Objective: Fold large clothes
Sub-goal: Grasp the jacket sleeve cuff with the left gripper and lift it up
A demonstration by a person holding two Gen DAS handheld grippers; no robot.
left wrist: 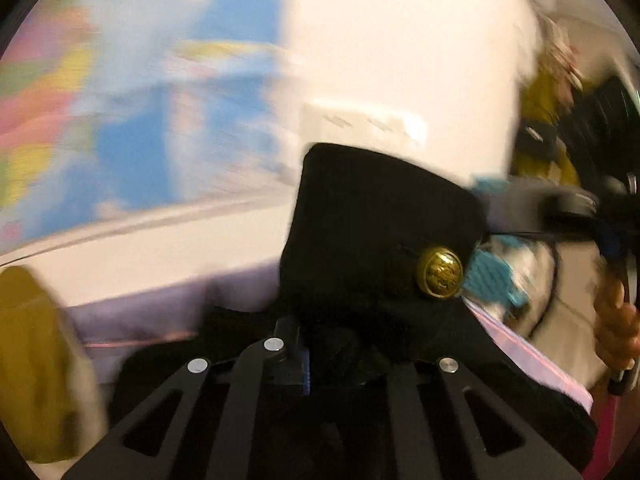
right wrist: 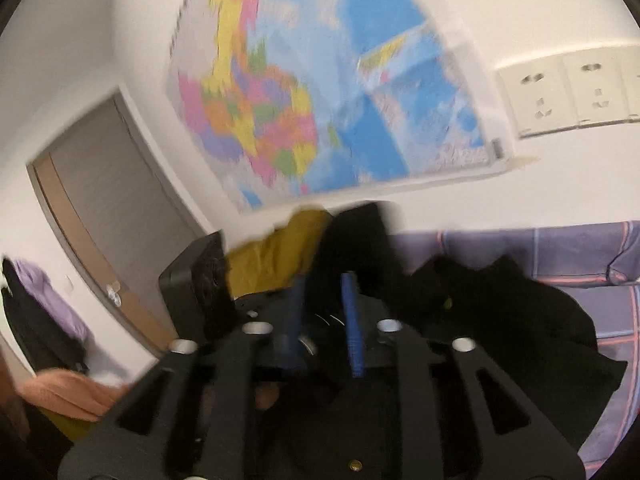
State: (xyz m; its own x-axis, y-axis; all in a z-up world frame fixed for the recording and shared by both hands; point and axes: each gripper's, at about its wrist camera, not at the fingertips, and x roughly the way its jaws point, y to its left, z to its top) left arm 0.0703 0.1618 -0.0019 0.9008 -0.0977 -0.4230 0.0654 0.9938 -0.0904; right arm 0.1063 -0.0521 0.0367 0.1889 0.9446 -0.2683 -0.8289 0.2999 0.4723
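A black coat [left wrist: 372, 216] with a gold button [left wrist: 440, 273] fills the left wrist view; my left gripper [left wrist: 332, 356] is shut on a fold of it and holds it up. In the right wrist view my right gripper [right wrist: 324, 304] has its blue pads [right wrist: 352, 320] pinching the same black coat [right wrist: 360, 236], which rises between the fingers and hangs down to the right over the bed [right wrist: 560, 248]. The other gripper's body [right wrist: 200, 280] shows at the left. The right gripper and a hand [left wrist: 616, 320] show at the right edge of the left wrist view.
A mustard-yellow garment [right wrist: 280, 256] lies behind the coat, and also shows in the left wrist view [left wrist: 32, 360]. A checked purple bedsheet covers the bed. A coloured map [right wrist: 320, 92] and wall sockets [right wrist: 568, 92] are on the white wall. A grey door [right wrist: 108, 216] stands at left.
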